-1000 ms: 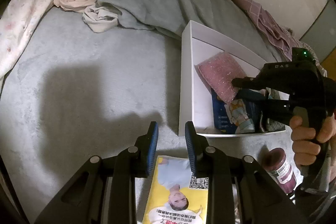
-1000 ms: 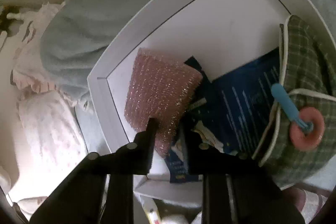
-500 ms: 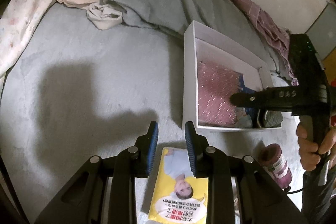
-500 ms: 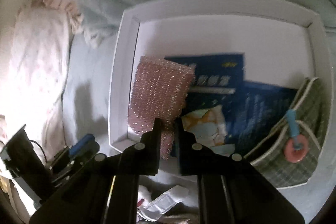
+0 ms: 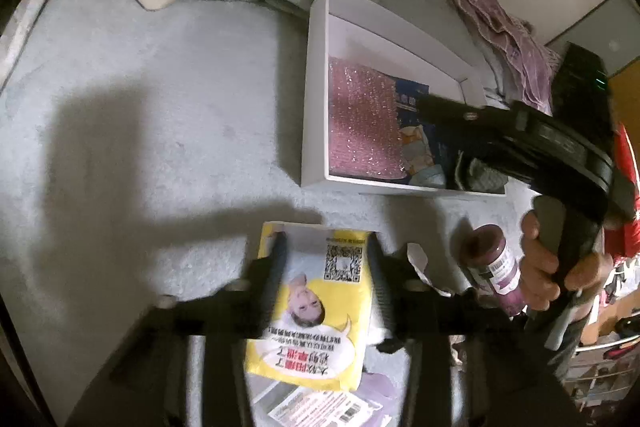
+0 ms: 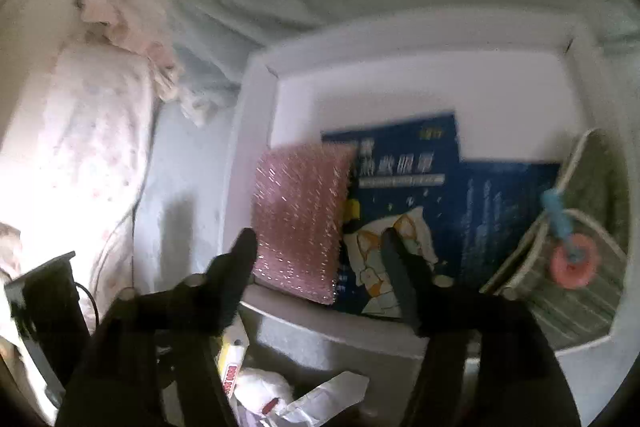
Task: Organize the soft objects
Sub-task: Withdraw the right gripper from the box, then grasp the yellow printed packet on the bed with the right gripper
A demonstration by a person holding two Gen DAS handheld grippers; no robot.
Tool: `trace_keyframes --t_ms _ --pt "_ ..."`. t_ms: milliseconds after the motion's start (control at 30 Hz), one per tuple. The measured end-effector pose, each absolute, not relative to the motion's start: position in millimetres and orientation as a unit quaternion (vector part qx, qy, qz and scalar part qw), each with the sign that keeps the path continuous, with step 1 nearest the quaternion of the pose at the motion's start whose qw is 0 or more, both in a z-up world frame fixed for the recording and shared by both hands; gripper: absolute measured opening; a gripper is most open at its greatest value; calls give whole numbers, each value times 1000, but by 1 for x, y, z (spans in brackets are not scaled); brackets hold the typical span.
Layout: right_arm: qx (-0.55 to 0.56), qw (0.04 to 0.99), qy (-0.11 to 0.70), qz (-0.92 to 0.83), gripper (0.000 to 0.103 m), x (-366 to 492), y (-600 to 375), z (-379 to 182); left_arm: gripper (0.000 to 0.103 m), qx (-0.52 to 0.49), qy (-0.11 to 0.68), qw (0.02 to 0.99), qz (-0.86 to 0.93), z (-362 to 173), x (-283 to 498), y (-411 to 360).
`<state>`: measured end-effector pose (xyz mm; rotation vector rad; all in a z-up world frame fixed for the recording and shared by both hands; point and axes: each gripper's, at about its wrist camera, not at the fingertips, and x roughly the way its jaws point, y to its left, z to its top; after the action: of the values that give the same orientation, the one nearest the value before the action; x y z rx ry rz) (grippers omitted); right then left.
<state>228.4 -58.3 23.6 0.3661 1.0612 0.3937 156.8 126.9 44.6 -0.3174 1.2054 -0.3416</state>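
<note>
So, left wrist view: left gripper (image 5: 328,267) hangs over the yellow packet (image 5: 316,307) lying flat on the grey bedding (image 5: 140,107), jaws opening, one finger down each long side, pads not pressing, so nothing held; looks like a straddle ahead of a grab. Packet's long axis runs along the fingers, its QR end toward the white box (image 5: 316,79), well short of it. Sponge (image 5: 362,123) lies flat in the box against the near-left wall, long axis along that wall, presumably tucked there to leave room. Right gripper (image 5: 436,107) reaches over the box, a hand (image 5: 548,263) on its handle; a purple bottle (image 5: 496,267) stands just beside that hand. Right wrist view: right gripper (image 6: 318,247) has jaws opening, wide, sponge (image 6: 300,215) framed between the fingers but untouched and resting in the box (image 6: 256,131), so it reads as released. Sponge overlaps the blue packet (image 6: 408,163); a green checked pouch (image 6: 592,187) fills the right end. Sponge's long axis points away from the camera, slightly tilted.
</note>
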Motion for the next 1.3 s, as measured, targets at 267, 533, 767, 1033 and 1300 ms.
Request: trace_keyframes --t_ms 267,533,767,1033,1300 --pt "122 865 439 212 76 179 -47 47 55 -151 570 800 -114 51 150 141" --pt "149 844 474 200 76 163 -33 33 55 -169 570 797 -101 51 148 154" --pt "184 801 521 231 55 165 -19 18 55 -161 581 794 -80 45 149 159" --pt "171 780 549 249 41 162 6 -3 55 -174 574 798 -64 46 146 173" --pt "179 770 551 268 20 161 11 -8 55 -165 578 796 -61 43 149 171"
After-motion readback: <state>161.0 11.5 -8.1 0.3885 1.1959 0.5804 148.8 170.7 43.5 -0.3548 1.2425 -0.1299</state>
